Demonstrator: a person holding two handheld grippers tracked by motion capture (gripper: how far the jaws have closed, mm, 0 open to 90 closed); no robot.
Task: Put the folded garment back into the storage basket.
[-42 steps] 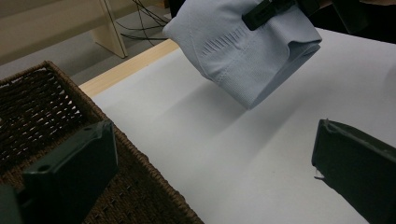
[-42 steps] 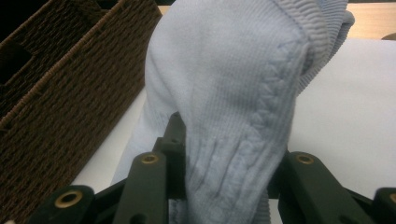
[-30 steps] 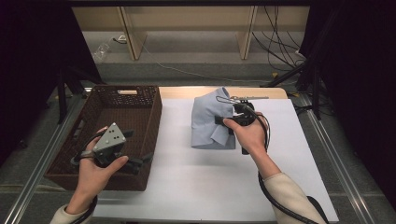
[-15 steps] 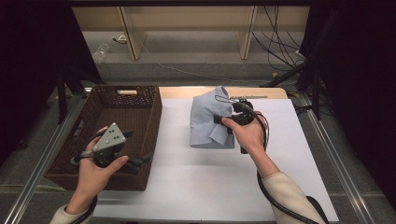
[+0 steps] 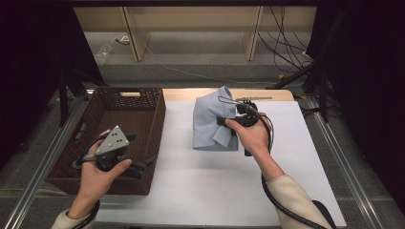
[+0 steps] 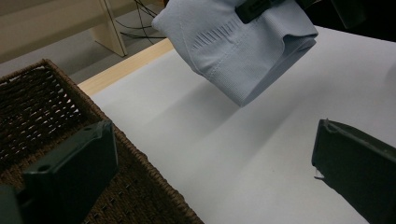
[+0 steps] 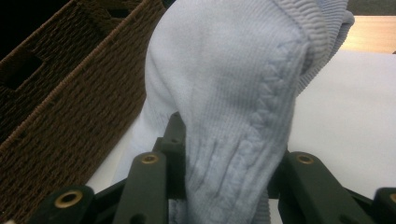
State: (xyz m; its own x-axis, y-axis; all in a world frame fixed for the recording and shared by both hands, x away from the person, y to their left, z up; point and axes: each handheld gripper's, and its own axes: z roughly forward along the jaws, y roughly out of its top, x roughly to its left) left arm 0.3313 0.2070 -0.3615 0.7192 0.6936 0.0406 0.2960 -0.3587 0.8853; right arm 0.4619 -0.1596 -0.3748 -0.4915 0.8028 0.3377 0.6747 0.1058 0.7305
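A light blue knitted garment (image 5: 210, 124) is bunched and lifted over the white table top (image 5: 215, 186), its lower edge close above the surface. My right gripper (image 5: 223, 120) is shut on its right side; in the right gripper view the knit (image 7: 224, 93) is squeezed between the jaws of that gripper (image 7: 224, 158). My left gripper (image 5: 138, 152) hovers open over the near right corner of the brown wicker basket (image 5: 158, 119), with nothing between its jaws. From the left gripper (image 6: 212, 172), the garment (image 6: 243, 51) hangs ahead and above.
The basket (image 6: 42, 107) fills the table's left side, its wall (image 7: 70, 93) close to the garment; a small wooden piece (image 5: 130, 94) lies at its far end. Metal rails run along both table sides. Wooden shelf legs and floor cables lie beyond the far edge.
The right gripper has lifted the garment slightly higher. The left gripper has stayed over the basket corner.
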